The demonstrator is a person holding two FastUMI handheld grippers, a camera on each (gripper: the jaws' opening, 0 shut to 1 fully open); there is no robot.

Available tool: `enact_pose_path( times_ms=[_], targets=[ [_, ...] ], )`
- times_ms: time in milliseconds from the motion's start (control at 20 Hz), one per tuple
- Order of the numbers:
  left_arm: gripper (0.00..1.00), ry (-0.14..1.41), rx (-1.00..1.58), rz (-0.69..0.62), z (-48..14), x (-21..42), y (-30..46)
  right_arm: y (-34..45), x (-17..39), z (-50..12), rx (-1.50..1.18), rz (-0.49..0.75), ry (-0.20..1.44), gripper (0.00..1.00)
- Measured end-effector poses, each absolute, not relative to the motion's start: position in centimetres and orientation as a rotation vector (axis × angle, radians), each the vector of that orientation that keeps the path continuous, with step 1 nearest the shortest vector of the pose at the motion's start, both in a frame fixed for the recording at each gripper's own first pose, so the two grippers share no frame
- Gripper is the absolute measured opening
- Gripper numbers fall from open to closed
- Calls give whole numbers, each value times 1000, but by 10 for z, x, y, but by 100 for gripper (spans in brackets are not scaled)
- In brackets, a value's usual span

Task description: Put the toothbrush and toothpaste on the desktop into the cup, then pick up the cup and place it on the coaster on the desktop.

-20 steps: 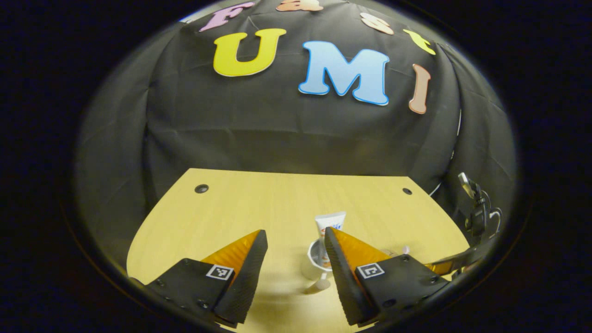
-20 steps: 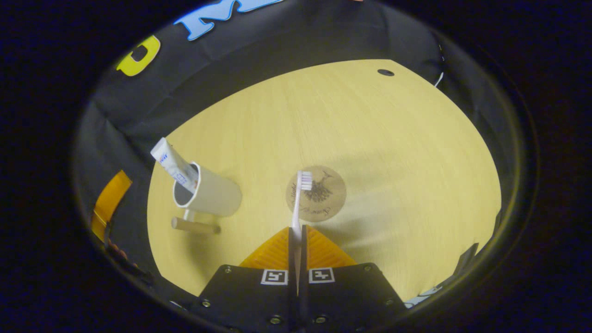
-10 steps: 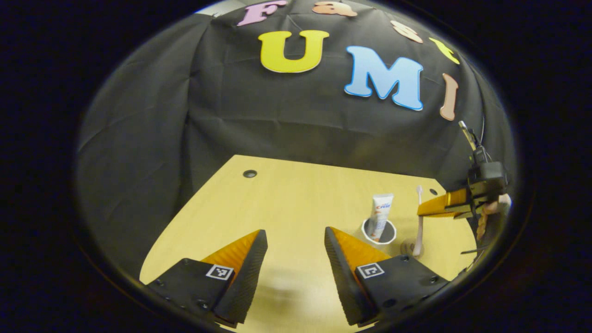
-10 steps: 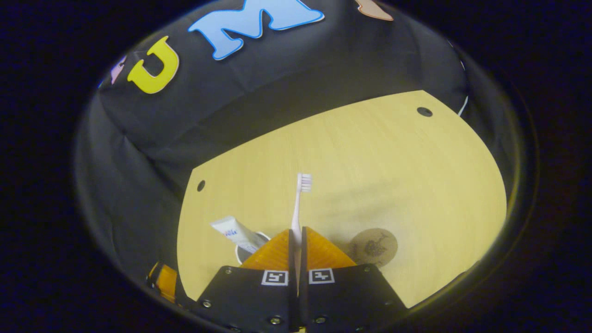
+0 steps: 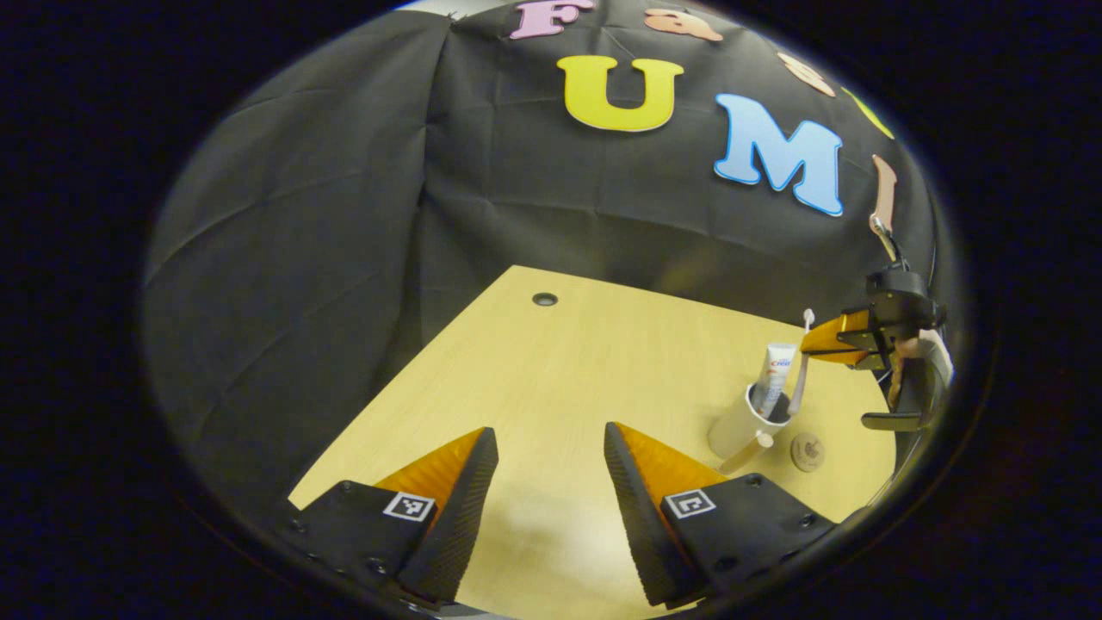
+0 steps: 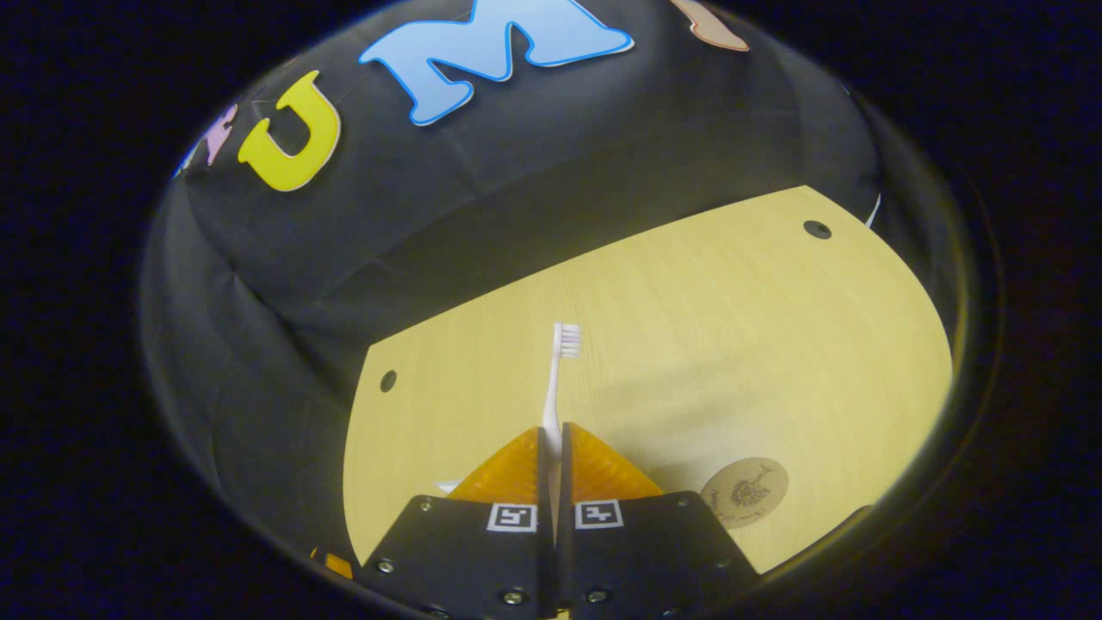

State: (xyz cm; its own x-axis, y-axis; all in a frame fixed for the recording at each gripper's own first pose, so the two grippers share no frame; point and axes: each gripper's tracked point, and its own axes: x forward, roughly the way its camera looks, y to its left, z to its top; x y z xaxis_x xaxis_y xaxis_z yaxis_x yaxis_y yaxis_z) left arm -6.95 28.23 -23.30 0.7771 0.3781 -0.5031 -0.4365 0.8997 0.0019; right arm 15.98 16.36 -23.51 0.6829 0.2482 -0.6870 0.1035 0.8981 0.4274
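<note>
The left gripper (image 5: 551, 482) is spread wide over bare worktop (image 5: 560, 370) near its front edge. To the right stands the cup (image 5: 739, 426) holding the toothpaste (image 5: 776, 372), whose print is too small to tell. The coaster (image 6: 745, 492) lies just beside the cup. Above the cup, the right gripper (image 6: 552, 448) pinches the toothbrush (image 6: 558, 372), bristles up.

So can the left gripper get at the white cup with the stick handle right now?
Probably not cleanly: the left gripper is open with bare wooden desk ahead, but the right gripper holds the white toothbrush right above the white cup.
</note>
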Motion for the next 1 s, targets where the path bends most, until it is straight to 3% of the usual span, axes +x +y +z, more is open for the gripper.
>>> enact_pose_path(
  times_ms=[600,850,1000],
  targets=[
    [81,565,-100,366,-238,-72,248,180,143,-246,206,87,490,2],
    [82,577,-88,273,-248,-55,222,183,126,-246,162,92,419,4],
    [82,589,-77,217,-260,-43,202,182,107,-248,170,111,432,11]
  ],
)
